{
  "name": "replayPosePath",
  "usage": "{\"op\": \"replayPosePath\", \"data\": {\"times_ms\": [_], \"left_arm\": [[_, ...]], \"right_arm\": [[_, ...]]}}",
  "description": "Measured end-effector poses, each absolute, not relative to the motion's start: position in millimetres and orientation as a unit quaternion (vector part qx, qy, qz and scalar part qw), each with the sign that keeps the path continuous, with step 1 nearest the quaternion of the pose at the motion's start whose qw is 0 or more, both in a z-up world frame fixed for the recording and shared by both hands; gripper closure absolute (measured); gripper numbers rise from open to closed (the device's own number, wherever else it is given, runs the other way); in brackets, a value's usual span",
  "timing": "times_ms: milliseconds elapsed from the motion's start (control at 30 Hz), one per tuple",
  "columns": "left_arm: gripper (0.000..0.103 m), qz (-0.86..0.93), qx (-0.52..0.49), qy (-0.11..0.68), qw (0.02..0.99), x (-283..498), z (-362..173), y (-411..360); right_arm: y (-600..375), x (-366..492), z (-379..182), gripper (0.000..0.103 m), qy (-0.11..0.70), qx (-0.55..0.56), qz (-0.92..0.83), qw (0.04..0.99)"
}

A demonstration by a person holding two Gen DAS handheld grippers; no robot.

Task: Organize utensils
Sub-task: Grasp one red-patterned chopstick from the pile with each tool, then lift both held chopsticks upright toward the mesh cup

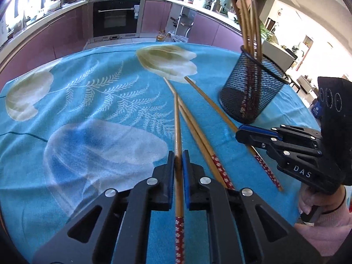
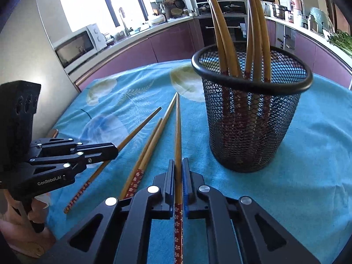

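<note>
Several bamboo chopsticks with red flowered ends lie on the blue cloth. My left gripper [image 1: 178, 154] is shut on one chopstick [image 1: 177, 127], which runs between its fingers; it also shows in the right wrist view [image 2: 140, 129]. My right gripper [image 2: 178, 162] is shut on another chopstick [image 2: 177, 132], seen in the left wrist view [image 1: 211, 103] with the right gripper [image 1: 238, 132] on it. Two more chopsticks [image 2: 151, 140] lie side by side between them. A black mesh cup [image 2: 250, 118] holding several chopsticks stands upright just ahead and right of my right gripper, and shows at the right in the left wrist view [image 1: 253, 92].
The table is covered by a blue flowered cloth [image 1: 88, 101]. Purple kitchen cabinets and an oven [image 1: 116, 17] stand beyond the far edge. A microwave [image 2: 77, 46] sits on the counter at the left. The left gripper [image 2: 110, 151] shows in the right wrist view.
</note>
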State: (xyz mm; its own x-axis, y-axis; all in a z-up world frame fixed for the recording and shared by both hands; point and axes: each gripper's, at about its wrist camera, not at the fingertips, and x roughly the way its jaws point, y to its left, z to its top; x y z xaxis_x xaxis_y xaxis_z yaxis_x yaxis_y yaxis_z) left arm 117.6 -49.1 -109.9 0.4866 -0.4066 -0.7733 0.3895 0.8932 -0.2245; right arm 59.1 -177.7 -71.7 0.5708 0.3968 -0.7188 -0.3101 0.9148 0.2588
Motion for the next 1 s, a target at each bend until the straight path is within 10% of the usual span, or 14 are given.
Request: {"op": "replayPosePath", "data": {"times_ms": [1000], "left_arm": [[0.094,-0.239,0.027,0.468,0.85,131,-122,-68]], "right_arm": [[-154,68,-78,0.097,0.438,0.004,0.232,0.869]]}}
